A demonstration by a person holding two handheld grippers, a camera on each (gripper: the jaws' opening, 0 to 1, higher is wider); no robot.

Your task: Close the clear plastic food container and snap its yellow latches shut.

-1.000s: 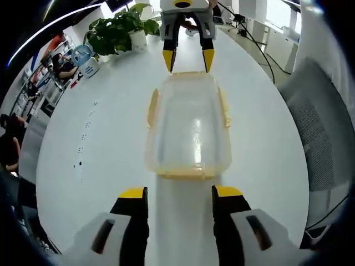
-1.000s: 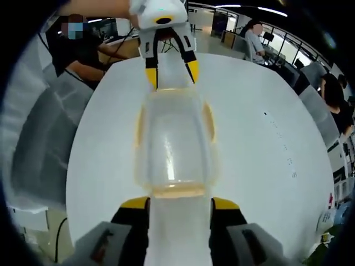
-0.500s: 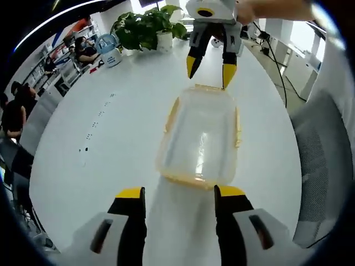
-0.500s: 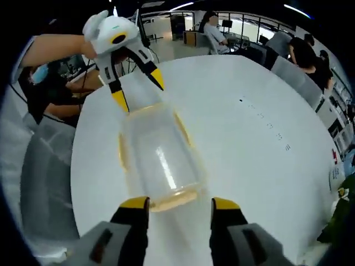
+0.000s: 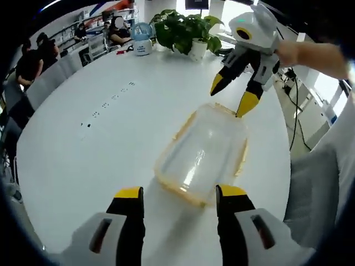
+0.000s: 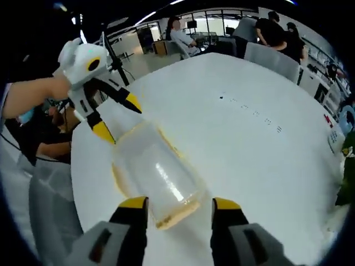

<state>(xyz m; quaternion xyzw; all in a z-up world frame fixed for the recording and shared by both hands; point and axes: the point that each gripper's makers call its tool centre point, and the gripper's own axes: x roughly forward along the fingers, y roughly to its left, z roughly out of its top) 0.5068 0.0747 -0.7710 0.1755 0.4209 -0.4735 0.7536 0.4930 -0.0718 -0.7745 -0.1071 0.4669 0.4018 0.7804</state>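
On the white table (image 5: pixel 83 160) the clear, yellow-latched container (image 5: pixel 202 152) lies lidded between the released left tool (image 5: pixel 177 195) and released right tool (image 6: pixel 176 204).

We see our right gripper (image 6: pixel 179 208) with its jaws wide apart, just before the clear container (image 6: pixel 152 174) on the white table (image 6: pixel 249 155). Our left gripper (image 6: pixel 117 117) hangs over the container's far end, jaws apart.
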